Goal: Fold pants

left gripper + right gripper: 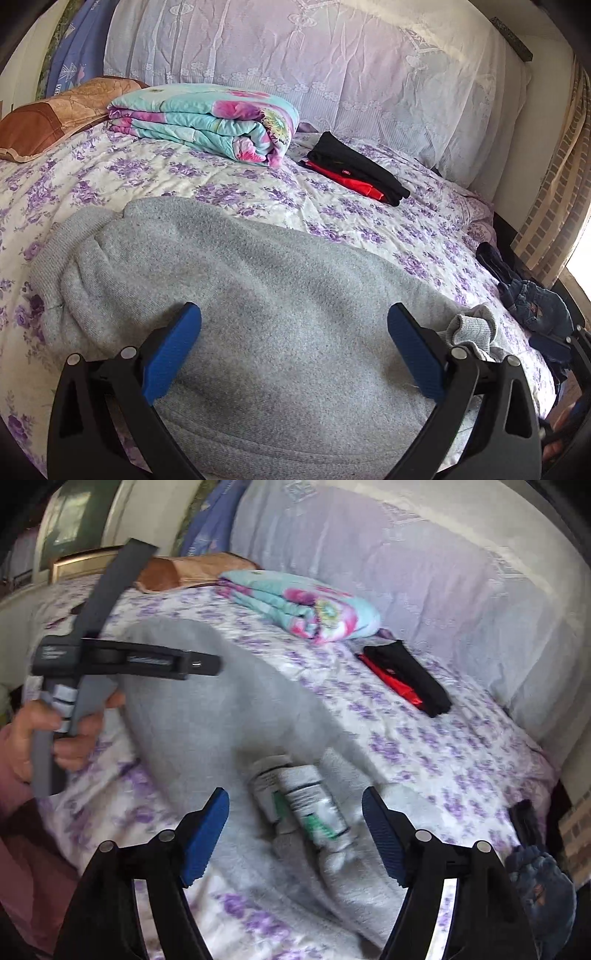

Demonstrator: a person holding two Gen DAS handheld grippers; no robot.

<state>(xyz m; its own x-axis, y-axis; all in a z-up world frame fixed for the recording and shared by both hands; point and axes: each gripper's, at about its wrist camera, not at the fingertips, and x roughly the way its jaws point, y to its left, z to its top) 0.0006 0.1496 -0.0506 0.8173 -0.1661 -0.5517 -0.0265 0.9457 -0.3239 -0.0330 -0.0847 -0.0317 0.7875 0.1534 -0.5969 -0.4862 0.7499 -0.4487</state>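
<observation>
Grey sweatpants (pixel 266 295) lie spread on the floral bedspread, a ribbed cuff (pixel 469 332) at the right. In the right wrist view the pants (pixel 207 716) run from upper left to the bottom, with printed white labels (pixel 310 805) showing near the leg end. My left gripper (pixel 293 350) is open and empty, just above the grey cloth. It also shows in the right wrist view (pixel 125 661), held by a hand at the left. My right gripper (pixel 295 830) is open and empty, over the labelled leg end.
A folded teal and pink quilt (pixel 207 118) and folded black and red clothes (pixel 358 170) lie farther back on the bed (pixel 110 173). A brown pillow (pixel 48 118) is at the far left. Blue jeans (pixel 532 306) lie at the bed's right edge. White bedding is stacked behind.
</observation>
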